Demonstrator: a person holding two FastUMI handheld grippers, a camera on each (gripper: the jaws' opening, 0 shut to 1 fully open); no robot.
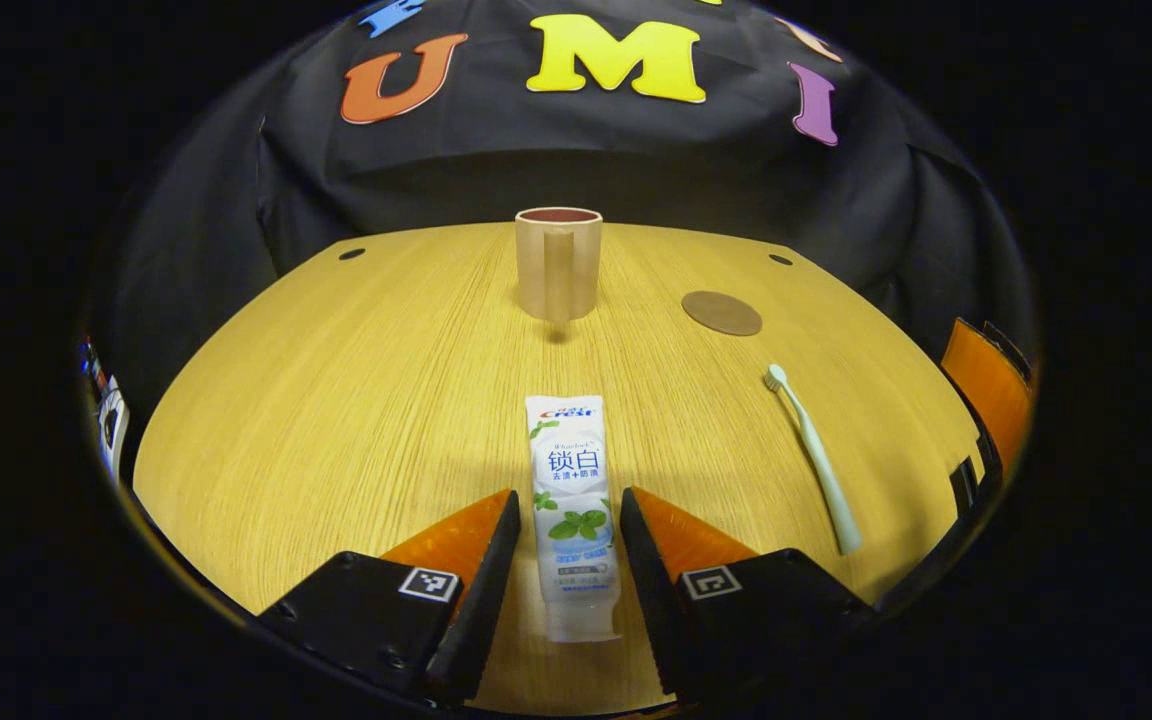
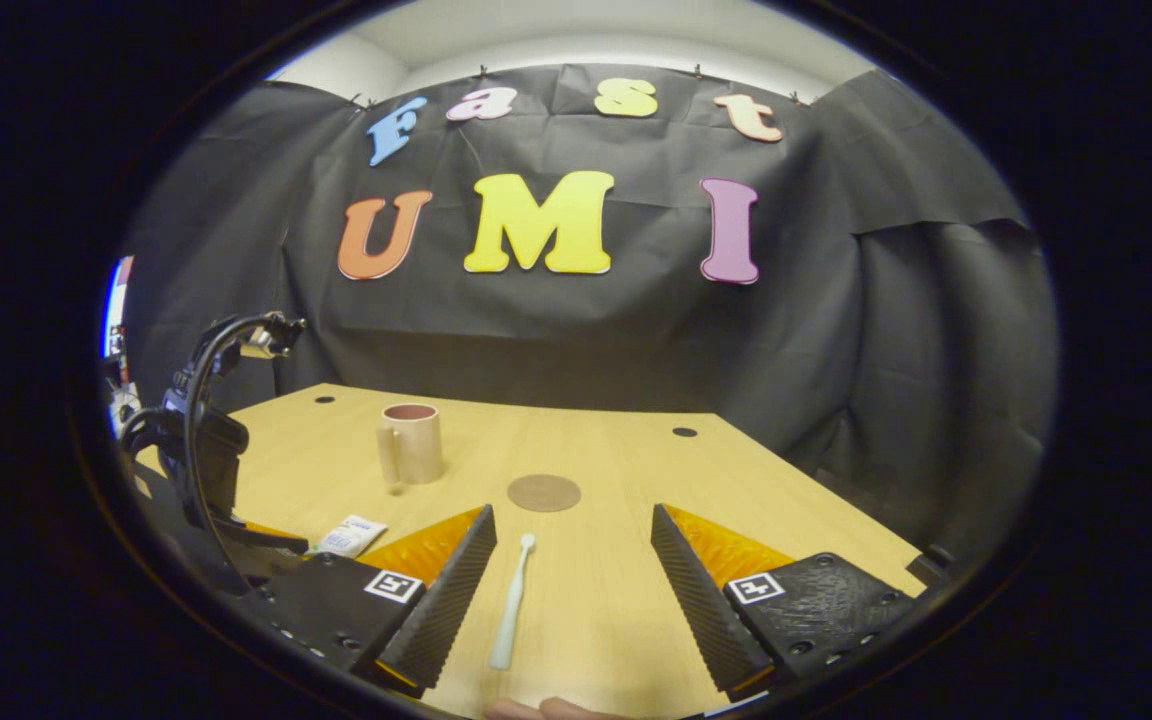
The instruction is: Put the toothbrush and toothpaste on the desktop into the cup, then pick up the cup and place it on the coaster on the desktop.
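Bench (image 1: 336, 400) carries all four task things, well apart. Cup (image 1: 558, 265) upright at 12 o'clock in left gripper view, handle facing camera, off coaster. Toothpaste (image 1: 573, 510) flat, between released jaws of left gripper (image 1: 568, 560), fingers not touching. Toothbrush (image 2: 513, 600) flat between spread jaws of right gripper (image 2: 568, 590). Coaster (image 1: 722, 313) bare at 1 o'clock. Judgement: both items left to load, cup left to move.

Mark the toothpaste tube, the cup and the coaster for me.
toothpaste tube (image 1: 573, 500), left gripper view, middle of its printed face
cup (image 1: 558, 262), left gripper view, on its handle
coaster (image 2: 544, 492), right gripper view, centre of the disc
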